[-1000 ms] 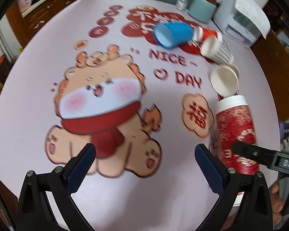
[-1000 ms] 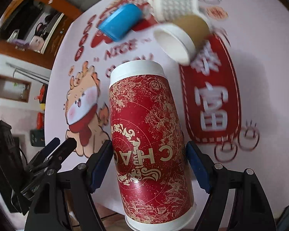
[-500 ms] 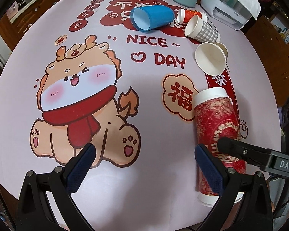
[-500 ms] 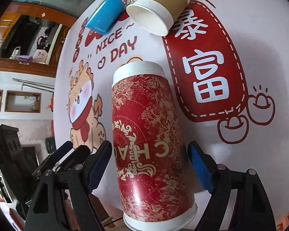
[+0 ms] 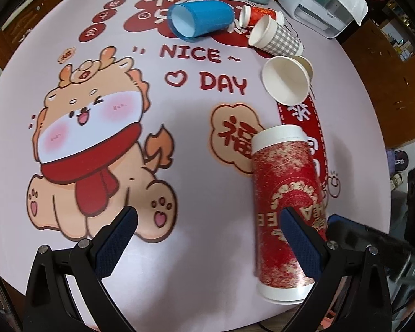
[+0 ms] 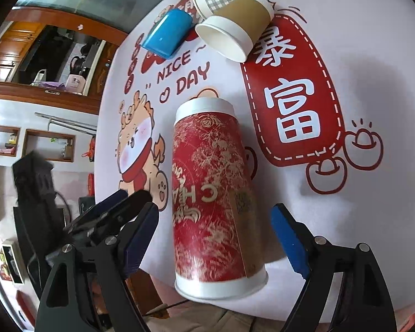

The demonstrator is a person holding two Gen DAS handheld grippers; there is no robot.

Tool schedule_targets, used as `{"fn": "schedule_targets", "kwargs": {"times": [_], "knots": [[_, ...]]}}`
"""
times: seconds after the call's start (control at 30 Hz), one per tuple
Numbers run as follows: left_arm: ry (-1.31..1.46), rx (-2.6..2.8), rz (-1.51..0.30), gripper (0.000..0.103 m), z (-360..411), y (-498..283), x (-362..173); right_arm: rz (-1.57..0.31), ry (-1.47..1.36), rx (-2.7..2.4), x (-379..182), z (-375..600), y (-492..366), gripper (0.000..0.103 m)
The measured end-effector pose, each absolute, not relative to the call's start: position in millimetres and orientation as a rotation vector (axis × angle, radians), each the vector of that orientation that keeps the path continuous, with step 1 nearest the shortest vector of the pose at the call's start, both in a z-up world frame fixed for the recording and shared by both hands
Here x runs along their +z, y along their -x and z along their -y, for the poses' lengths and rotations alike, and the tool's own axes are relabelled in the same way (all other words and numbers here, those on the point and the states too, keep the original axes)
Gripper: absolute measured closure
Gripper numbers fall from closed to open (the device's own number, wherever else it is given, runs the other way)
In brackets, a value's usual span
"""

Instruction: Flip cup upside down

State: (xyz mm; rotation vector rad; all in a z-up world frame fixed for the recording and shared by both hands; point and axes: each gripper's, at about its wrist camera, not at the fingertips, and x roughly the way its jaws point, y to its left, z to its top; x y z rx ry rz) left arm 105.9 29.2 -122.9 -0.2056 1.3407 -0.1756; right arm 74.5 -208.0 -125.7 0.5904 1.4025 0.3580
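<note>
Right wrist view shows the tall red cup [image 6: 210,193] lying on its side on the printed table mat [image 6: 373,69], its wide rim at the near table edge and its narrow end aimed at the brown-sleeved cup [image 6: 235,27] beyond it. The right gripper [image 6: 215,240] straddles the red cup with both blue pads spread wide and clear of its sides. Left of the red cup, the left gripper [image 5: 207,238] hangs over the mat with fingers parted, holding nothing; the blue cup [image 5: 202,19] and checked cup [image 5: 276,37] lie tipped beyond.
</note>
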Motion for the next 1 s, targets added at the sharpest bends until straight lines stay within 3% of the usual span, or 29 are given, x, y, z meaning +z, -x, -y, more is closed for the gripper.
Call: {"fn": "schedule_targets", "kwargs": {"times": [0.6,1.0], "knots": [[0.215,-0.365,-1.559,0.001,37,-131,-136,-1.255,-0.378,0.083,-115,281,-38,0.018],[0.257,-0.373,-1.675,0.002,50,-148,-154,-1.255,-0.333,0.082,-134,289,-37,0.027]]}}
